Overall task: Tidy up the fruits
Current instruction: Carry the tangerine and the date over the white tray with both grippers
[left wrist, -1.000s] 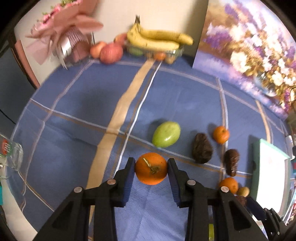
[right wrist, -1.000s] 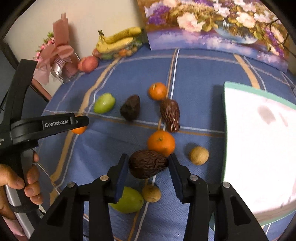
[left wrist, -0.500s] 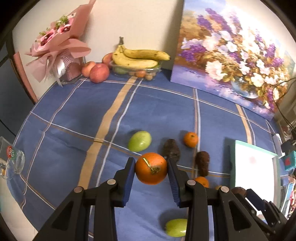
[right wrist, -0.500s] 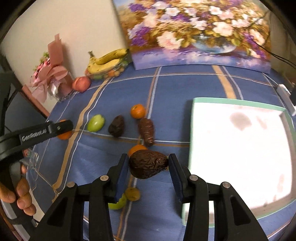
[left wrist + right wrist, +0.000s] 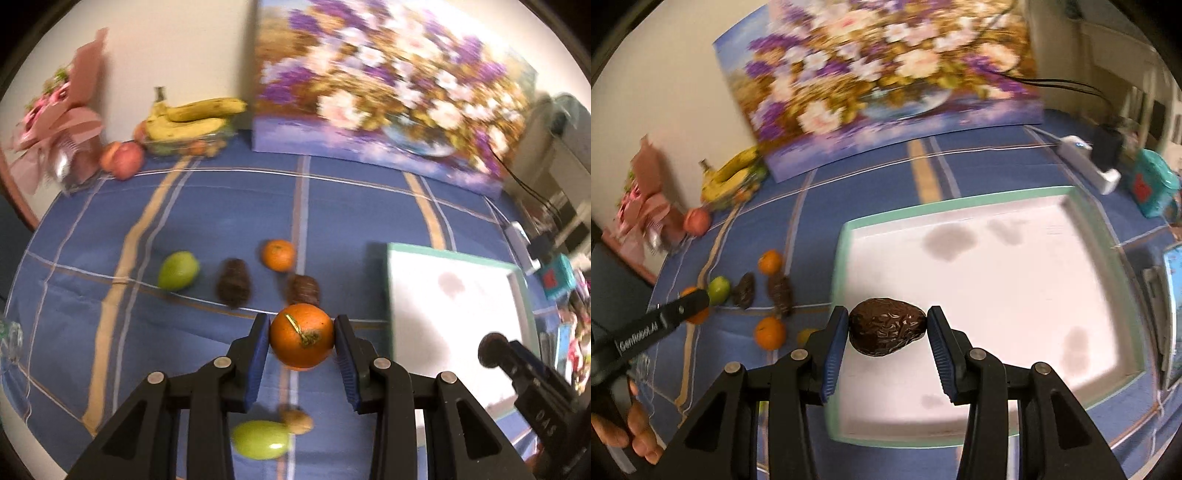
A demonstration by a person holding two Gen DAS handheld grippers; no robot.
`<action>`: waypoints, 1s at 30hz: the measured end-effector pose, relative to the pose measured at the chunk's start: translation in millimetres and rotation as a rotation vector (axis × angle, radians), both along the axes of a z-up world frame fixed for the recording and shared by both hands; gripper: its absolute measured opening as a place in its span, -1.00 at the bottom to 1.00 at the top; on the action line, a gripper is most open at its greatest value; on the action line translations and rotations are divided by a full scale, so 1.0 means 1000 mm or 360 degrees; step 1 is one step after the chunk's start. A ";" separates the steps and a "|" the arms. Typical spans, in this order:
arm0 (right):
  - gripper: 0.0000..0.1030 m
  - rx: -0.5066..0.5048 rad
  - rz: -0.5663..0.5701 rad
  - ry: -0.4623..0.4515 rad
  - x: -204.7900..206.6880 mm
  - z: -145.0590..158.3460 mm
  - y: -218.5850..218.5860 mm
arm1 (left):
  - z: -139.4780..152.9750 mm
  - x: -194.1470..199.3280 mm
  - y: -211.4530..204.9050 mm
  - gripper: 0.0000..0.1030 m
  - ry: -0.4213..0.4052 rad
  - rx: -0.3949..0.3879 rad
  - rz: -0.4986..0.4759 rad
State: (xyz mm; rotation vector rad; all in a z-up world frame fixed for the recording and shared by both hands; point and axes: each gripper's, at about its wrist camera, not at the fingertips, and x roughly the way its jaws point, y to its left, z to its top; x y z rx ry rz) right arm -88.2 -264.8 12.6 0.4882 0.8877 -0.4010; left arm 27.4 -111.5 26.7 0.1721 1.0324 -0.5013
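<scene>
Orange fruit is sitting tight in the left tool [image 5: 301, 336], which is clamped on the orange [image 5: 301, 336] above the blue table [image 5: 221, 206]. A second ago it was low over the cloth; now it is riding higher and closer to the white tray [image 5: 997, 280]. The right tool [image 5: 887, 332] is squeezing a dark avocado [image 5: 886, 331] and is now hanging over the tray's near edge, so both fruits are probably going in soon.

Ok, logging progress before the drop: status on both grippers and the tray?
Left gripper shut on orange, over cloth. Right gripper shut on dark avocado, above tray near edge. Tray holds no fruit, nothing blocking.
</scene>
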 end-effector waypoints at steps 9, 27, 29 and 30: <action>-0.11 -0.0049 -0.0164 0.0025 -0.036 0.005 -0.043 | -0.008 -0.037 -0.052 -0.26 0.0008 0.0046 -0.0222; -0.11 -0.0023 -0.0381 0.0142 -0.078 -0.005 -0.085 | -0.033 -0.081 -0.103 -0.26 0.0041 0.0186 -0.0475; -0.11 -0.0018 -0.0376 0.0162 -0.078 -0.008 -0.084 | -0.038 -0.081 -0.105 -0.26 0.0050 0.0205 -0.0480; -0.11 -0.0013 -0.0374 0.0177 -0.077 -0.010 -0.084 | -0.041 -0.081 -0.106 -0.26 0.0058 0.0217 -0.0481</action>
